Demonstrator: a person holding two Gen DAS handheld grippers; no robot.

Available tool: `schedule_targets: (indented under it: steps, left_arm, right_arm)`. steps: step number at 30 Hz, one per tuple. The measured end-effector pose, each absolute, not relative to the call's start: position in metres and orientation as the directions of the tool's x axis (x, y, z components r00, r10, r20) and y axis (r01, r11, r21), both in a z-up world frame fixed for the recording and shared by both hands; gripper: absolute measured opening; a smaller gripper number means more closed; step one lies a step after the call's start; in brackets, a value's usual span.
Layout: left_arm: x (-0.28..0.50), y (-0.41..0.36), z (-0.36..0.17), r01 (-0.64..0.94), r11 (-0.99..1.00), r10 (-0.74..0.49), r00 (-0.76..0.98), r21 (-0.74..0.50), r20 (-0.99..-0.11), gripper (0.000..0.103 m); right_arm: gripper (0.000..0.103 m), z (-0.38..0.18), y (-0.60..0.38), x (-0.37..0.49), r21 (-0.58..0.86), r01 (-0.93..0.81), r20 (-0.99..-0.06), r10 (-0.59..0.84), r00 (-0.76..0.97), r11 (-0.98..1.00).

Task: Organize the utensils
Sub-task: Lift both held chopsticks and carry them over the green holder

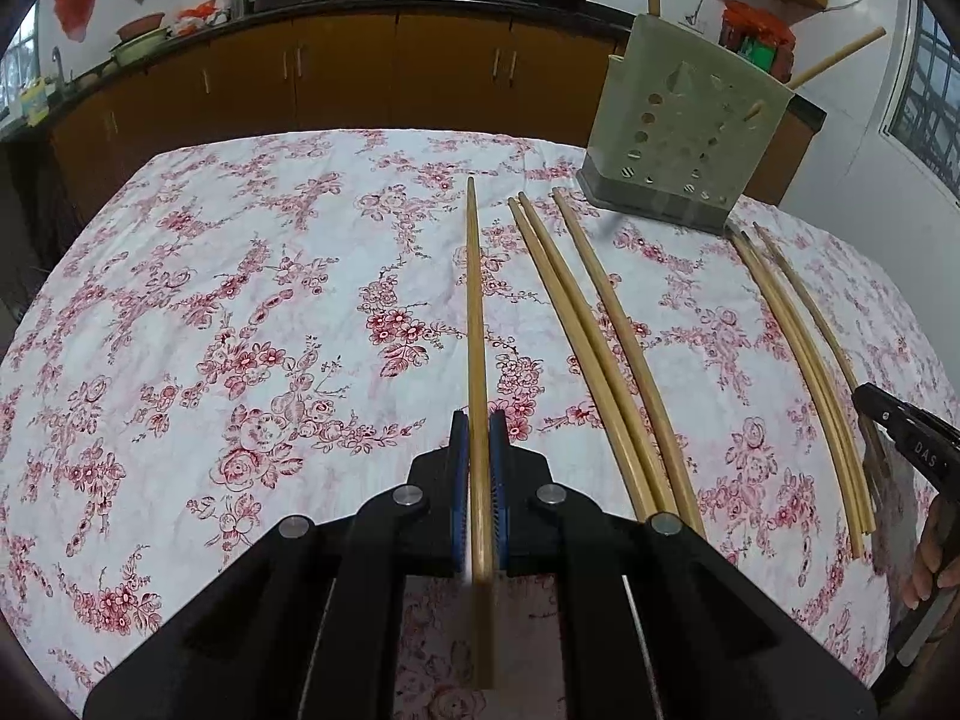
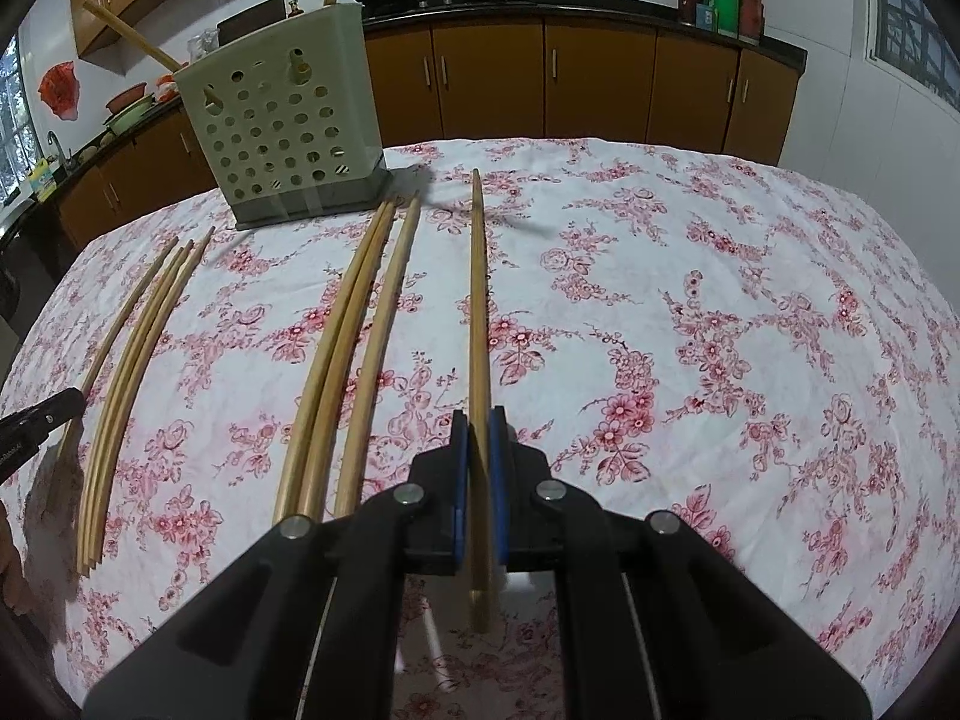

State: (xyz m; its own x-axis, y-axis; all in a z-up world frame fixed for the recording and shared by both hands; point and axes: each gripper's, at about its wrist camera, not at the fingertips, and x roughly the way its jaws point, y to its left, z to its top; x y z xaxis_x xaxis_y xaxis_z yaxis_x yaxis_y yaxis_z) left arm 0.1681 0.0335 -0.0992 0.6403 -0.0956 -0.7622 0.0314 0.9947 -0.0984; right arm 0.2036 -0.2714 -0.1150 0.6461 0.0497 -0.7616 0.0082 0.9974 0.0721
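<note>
Both claws closed, each on one chopstick.

- Left claw (image 1: 479, 450): blue pads pinch a chopstick (image 1: 475, 324) near its thick end; the thin tip points toward the holder (image 1: 684, 138).
- Right claw (image 2: 479, 450): same grip on its own chopstick (image 2: 478, 312), butt end jutting back past the pads.
- Holder stands at the far side of the desk (image 1: 180, 300), perforated, a few sticks already leaning out of it.
- Loose chopsticks on the cloth: a group of three (image 1: 600, 348) and a thinner bundle (image 1: 798, 360) nearer the right claw.

Risks, as judged: the grip sits far back, so a long stick may pivot or slip in the pads when tilted upright. A tip could catch a side hole or the rim and tip the light holder. Leaning sticks may block entry.
</note>
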Motion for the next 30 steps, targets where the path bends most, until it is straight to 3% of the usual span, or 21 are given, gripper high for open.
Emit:
schedule_targets:
  steps: [10,24,30]
  left_arm:
    - [0.170,0.036,-0.094,0.033,0.994,-0.100,0.645,-0.103,-0.758,0.008]
    - [0.164,0.055,0.009,0.023,0.980,-0.127,0.837,-0.198,-0.532,0.008]
    - [0.166,0.055,0.022,0.027,0.982,-0.119,0.859,-0.188,-0.498,0.007]
  right_arm:
    - [0.008,-0.095,-0.275,0.200,0.097,0.012,-0.718,0.061,0.693,0.995]
    - [0.008,-0.007,-0.296,0.186,0.165,0.032,-0.492,0.054,0.869,0.986]
    - [0.008,0.007,-0.293,0.184,0.163,0.024,-0.458,0.054,0.887,0.986]
